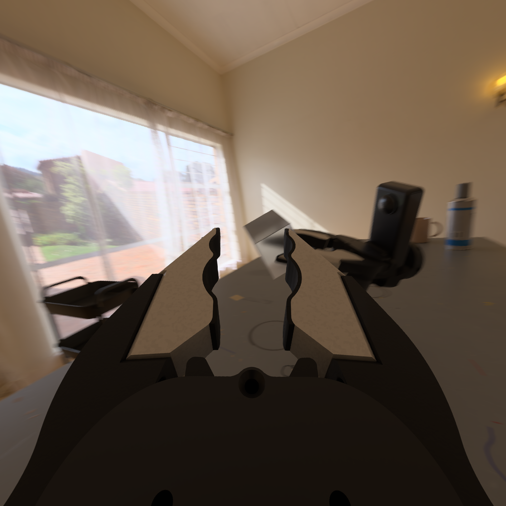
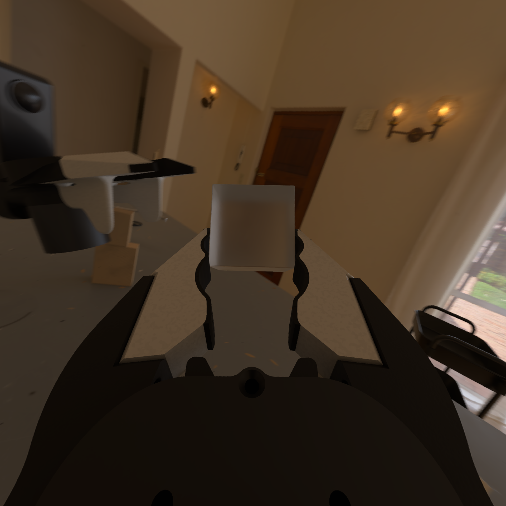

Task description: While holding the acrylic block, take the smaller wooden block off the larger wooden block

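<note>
My right gripper [image 2: 252,232] is shut on the frosted acrylic block [image 2: 252,227] and holds it above the grey table [image 2: 54,315]. The smaller wooden block [image 2: 124,224] stands upright on the larger wooden block [image 2: 115,265] at the left of the right wrist view. My left gripper [image 2: 178,169] hovers level, just above and in front of that stack, and hides part of the smaller block. In the left wrist view my left gripper [image 1: 252,235] is open and empty. The acrylic block [image 1: 267,241] shows beyond its tips. No wooden block shows there.
A mug [image 1: 427,230] and a white spray can [image 1: 461,219] stand at the table's far right. A black cart [image 1: 90,295] stands off the table near the window; it also shows in the right wrist view [image 2: 460,347]. A dark wooden door [image 2: 298,164] is behind.
</note>
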`<state>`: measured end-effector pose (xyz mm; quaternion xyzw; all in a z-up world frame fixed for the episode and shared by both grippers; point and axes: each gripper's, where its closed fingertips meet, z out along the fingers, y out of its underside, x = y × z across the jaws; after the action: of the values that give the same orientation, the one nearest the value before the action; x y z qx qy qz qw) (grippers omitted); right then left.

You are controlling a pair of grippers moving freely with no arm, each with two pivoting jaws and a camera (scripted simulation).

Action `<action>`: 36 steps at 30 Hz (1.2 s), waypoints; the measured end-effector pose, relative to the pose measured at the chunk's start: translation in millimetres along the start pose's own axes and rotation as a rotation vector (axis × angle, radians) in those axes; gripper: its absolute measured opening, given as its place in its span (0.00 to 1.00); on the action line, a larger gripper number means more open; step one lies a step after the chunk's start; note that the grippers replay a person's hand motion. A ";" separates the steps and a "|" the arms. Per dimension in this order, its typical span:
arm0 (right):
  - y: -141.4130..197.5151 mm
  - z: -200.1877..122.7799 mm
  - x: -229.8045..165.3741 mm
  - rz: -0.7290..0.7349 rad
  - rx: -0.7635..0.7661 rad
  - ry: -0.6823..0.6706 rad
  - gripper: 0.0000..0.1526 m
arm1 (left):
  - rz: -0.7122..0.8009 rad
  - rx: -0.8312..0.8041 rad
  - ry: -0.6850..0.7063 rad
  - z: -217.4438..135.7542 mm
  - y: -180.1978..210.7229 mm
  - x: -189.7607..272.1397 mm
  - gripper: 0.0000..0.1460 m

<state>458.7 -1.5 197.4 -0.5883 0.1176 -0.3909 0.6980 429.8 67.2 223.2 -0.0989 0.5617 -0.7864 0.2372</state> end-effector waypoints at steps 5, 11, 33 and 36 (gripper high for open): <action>-20.9 -28.2 50.6 0.032 0.061 0.139 0.39 | 0.222 -0.004 -0.214 -16.2 -14.2 -23.1 0.31; -46.1 -46.1 68.1 0.019 0.162 0.213 0.39 | 0.404 -0.111 -0.298 -18.0 -2.8 -29.4 0.31; -64.1 -46.2 45.3 -0.024 0.249 0.126 0.39 | -0.353 -0.945 -0.708 -193.7 26.9 -100.7 0.36; -63.5 -45.5 44.2 -0.020 0.248 0.121 0.39 | -0.386 -0.978 -0.708 -199.8 47.4 -106.8 0.36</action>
<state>433.9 -65.1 255.7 -0.4739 0.1044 -0.4440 0.7533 450.7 273.9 121.2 -0.5496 0.7155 -0.3871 0.1898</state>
